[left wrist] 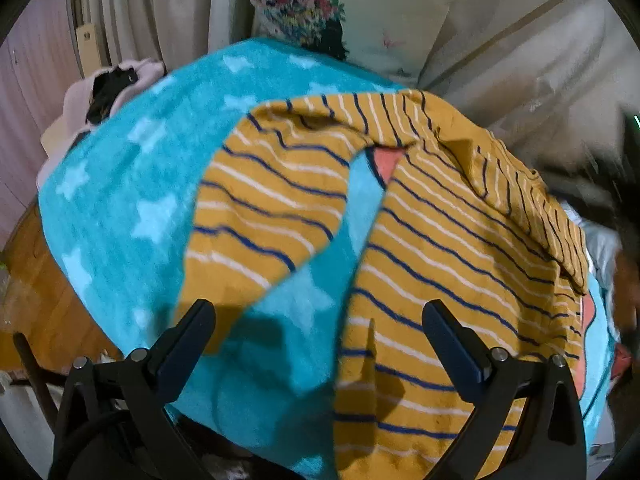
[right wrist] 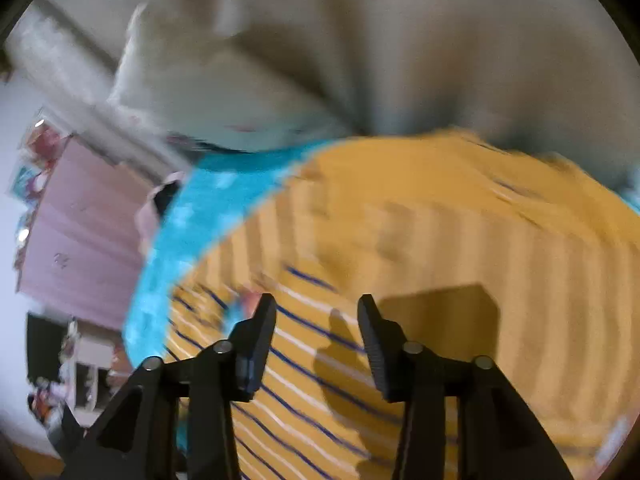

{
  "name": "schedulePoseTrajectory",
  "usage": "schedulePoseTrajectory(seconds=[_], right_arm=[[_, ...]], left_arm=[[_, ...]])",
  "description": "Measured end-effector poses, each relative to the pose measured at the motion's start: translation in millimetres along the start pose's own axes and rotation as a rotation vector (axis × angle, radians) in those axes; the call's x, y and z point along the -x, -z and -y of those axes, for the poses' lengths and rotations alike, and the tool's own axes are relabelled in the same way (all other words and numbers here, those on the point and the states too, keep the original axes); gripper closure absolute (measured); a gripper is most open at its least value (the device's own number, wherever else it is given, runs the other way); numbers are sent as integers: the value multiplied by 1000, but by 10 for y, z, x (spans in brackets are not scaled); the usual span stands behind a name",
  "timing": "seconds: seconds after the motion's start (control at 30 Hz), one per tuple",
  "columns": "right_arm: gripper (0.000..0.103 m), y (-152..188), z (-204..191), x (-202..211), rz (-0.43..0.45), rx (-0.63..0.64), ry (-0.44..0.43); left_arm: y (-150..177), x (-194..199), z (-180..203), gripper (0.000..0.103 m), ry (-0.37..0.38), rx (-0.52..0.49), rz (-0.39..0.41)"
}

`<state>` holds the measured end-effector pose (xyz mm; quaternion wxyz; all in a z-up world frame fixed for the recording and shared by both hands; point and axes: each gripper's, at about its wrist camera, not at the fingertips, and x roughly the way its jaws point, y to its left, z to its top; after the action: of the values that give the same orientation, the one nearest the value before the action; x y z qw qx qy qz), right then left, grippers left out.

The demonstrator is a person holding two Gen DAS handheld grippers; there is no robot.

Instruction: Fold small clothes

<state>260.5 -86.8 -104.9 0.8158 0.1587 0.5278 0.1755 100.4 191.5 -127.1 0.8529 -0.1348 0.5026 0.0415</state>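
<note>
open left gripper (left wrist: 318, 320), striped trousers (left wrist: 440, 248), star blanket (left wrist: 120, 200)

Far side: pale beige sofa back (left wrist: 500, 40) with a floral-print cushion (left wrist: 340, 12) leaning against it. Far left: off-white ribbed curtain (left wrist: 132, 12) beside a pink panelled wall (left wrist: 24, 92). Near left: brown wooden floor (left wrist: 36, 292). Right wrist view is motion-blurred; a pink cabinet front (right wrist: 84, 232) shows at left, with a white shelf unit (right wrist: 90, 372) below it. Indoor lighting, dim.
</note>
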Motion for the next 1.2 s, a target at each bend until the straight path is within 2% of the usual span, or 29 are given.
schedulePoseTrajectory(seconds=[0.1,0.27,0.37,0.5,0.53,0.57,0.6,0.67,0.7,0.73,0.77,0.8,1.0,1.1,1.13,1.2], right_arm=[[55,529,673,533,8,-113,78],[49,1530,1445,1168,-22,-314,158],[48,2025,1597,1267,-64,-386,123],[47,2393,1474,1047,-161,-395,-21],[47,2448,1439,994,-184,-393,-49],[46,2532,1388,950,-204,-384,-84],[45,2571,1327,942,-193,-356,-91],[43,2584,1225,942,-197,-278,-66],[46,2574,1181,938,-201,-241,-49],[72,2566,1151,935,-204,-214,-35],[95,2563,1129,907,-221,-192,-28],[95,2572,1144,882,-250,-185,-47],[96,2652,1242,1183,-250,-165,-139],[96,2800,1361,1344,-277,-141,-128],[97,2846,1392,1373,-286,-135,-123],[97,2936,1416,1374,-297,-106,-72]], left_arm=[[130,-58,-2,0,4,30,-29],[401,-183,35,0,6,65,-102],[557,-207,104,0,5,66,-120],[772,-228,289,0,12,30,-141],[813,-223,358,6,11,2,-146],[841,-201,422,25,-4,-27,-143],[866,-174,479,37,-15,-54,-140],[877,-143,555,74,-18,-82,-147],[867,-133,567,81,-11,-78,-156],[856,-122,576,87,-8,-64,-167],[854,-103,577,89,-11,-54,-168],[859,-74,581,89,-15,-49,-168],[1039,194,575,93,-19,-27,-170],[1234,214,529,93,-19,-4,-209],[1316,181,499,93,-43,0,-222],[1397,138,428,93,-57,9,-237]])
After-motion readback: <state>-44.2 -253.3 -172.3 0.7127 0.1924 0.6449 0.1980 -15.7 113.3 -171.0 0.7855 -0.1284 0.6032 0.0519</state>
